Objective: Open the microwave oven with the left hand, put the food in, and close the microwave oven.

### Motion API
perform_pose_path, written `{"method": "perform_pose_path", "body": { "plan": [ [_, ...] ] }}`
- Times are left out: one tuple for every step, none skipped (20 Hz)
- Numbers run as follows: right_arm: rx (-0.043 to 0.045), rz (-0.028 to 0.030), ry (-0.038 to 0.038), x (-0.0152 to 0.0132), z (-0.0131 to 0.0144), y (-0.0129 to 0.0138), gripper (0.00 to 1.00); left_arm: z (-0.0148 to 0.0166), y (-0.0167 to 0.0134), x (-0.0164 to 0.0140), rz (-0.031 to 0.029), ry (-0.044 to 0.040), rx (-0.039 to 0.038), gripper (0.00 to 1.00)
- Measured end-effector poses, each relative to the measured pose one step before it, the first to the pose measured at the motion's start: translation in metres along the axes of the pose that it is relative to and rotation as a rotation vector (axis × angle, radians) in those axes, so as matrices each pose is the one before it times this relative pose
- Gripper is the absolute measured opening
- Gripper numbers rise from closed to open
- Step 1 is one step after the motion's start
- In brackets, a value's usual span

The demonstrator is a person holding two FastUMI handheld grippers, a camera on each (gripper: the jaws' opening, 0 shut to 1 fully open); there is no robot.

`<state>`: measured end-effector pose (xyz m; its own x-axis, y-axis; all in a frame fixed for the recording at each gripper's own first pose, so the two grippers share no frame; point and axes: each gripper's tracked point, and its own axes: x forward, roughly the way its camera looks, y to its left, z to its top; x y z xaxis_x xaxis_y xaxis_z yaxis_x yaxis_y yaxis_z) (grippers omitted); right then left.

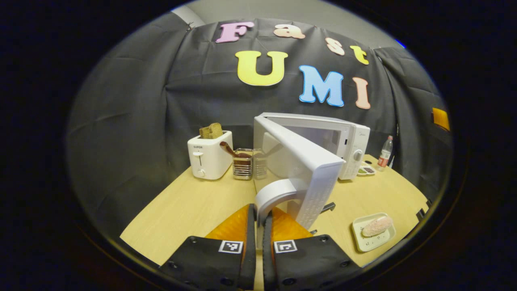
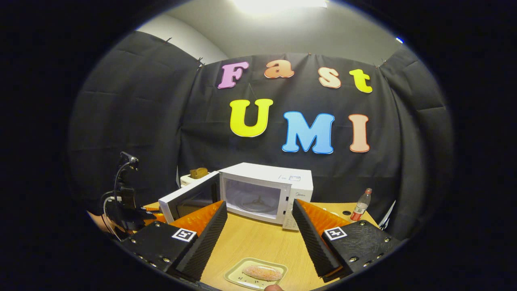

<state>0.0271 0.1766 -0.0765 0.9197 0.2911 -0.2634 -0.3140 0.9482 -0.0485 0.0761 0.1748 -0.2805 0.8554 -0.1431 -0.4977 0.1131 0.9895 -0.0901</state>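
On the wooden surface (image 2: 258, 242) we're working the microwave (image 2: 266, 192): left gripper (image 1: 259, 220) fingers pinching its door handle (image 1: 274, 194), right gripper (image 2: 258, 226) spread wide above the food (image 2: 262, 273). It's looking soft, so we're probably grabbing its plate (image 2: 234, 275).

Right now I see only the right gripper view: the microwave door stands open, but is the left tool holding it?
Observer: Yes. In the left gripper view the left tool is closed on the curved door handle of the microwave.
Operator: What stands between the toaster and the microwave?
Observer: A metal rack holding a brown spoon, right beside the toaster.
Operator: Anything near the bottle?
Observer: A small dish lies on the table between the microwave's front corner and the bottle.
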Motion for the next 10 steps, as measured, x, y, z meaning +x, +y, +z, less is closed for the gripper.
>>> {"method": "perform_pose_path", "body": {
  "plan": [
    [-0.01507,0.0166,0.01426,0.00271,-0.00319,-0.00122,0.99,-0.00002,0.00413,-0.00155,0.01924,-0.00528,-0.01625,0.22],
    [-0.0144,0.01915,0.00843,0.00357,-0.00392,-0.00103,0.99,-0.00265,0.0025,-0.00566,0.01812,-0.00365,-0.00337,0.26],
    [-0.0182,0.01923,0.00833,0.00711,-0.00363,-0.00126,0.99,-0.00184,0.00267,-0.00441,0.01924,-0.00899,0.00773,0.36],
    [-0.0233,0.01997,0.01009,0.00728,-0.00403,-0.00231,0.99,-0.004,0.0019,-0.00482,0.01723,-0.00081,0.00511,0.46],
    [-0.02388,0.02038,0.01065,0.00554,-0.00406,-0.00207,0.99,-0.0043,-0.0003,-0.00869,0.00882,0.0039,-0.00431,0.63],
    [-0.01968,0.02147,0.00875,0.00578,-0.00472,-0.00211,0.99,-0.00309,0.00057,-0.00774,0.01466,0.0031,-0.00678,0.7],
    [-0.01834,0.0287,0.01404,0.00679,-0.00787,0.00059,0.99,-0.00091,0.00301,-0.00541,0.01505,-0.00131,-0.0068,0.82],
    [-0.02074,0.03299,0.01947,0.00565,-0.00924,0.00073,0.99,0.00102,0.00333,-0.00767,0.02176,-0.00625,-0.00169,0.85],
    [-0.01862,0.02497,0.01845,0.00456,-0.00764,0.0005,0.99,0.00262,0.00567,-0.00677,0.02635,-0.00731,0.00066,0.88],
    [-0.01906,0.03046,0.02438,0.00455,-0.00812,-0.00013,0.99,0.00328,0.00365,-0.00642,0.02671,-0.00885,0.00044,0.84]
  ]
}}
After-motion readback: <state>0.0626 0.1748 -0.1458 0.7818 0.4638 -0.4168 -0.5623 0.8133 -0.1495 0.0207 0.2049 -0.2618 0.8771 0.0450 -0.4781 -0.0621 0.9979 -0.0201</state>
